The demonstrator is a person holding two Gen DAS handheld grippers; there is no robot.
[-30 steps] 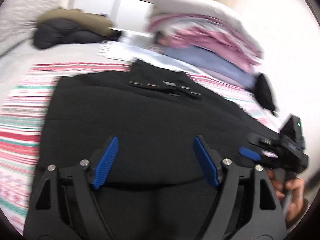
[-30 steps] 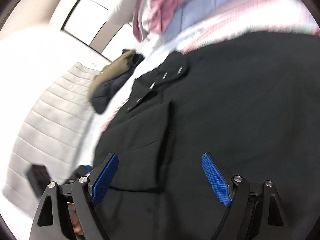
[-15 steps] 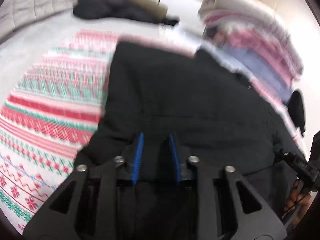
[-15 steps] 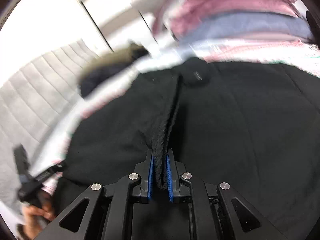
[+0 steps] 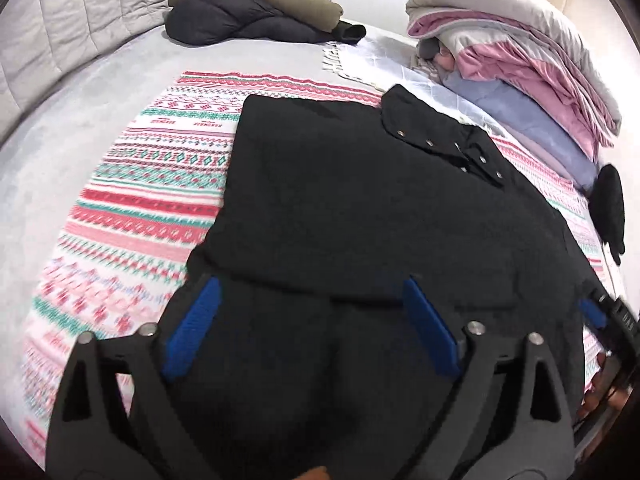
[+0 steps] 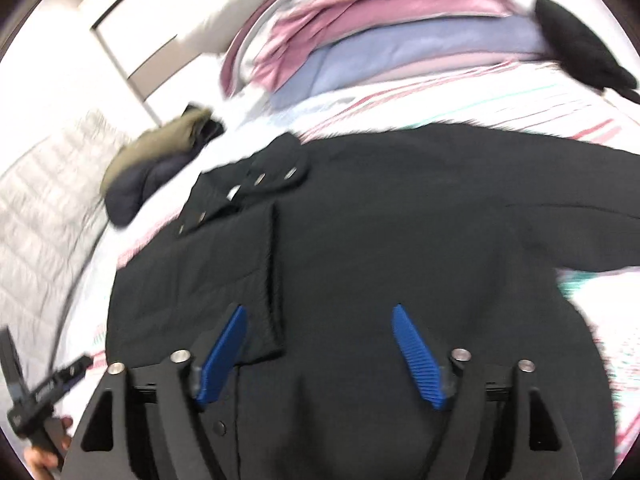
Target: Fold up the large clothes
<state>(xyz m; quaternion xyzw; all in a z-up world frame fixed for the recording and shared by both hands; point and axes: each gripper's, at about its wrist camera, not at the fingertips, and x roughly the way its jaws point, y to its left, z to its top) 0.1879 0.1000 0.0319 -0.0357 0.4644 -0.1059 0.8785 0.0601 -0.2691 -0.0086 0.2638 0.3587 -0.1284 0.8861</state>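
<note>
Jaws opening wide on both left hand-held gripper and right hand-held gripper, above black coat.

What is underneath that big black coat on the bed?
The black coat lies on a patterned blanket with red, pink and green bands, which shows beside it on both sides and spreads over the grey bed. What lies directly beneath the coat is covered.

Home bedroom: bed, padded headboard, folded quilts, patterned blanket.
</note>
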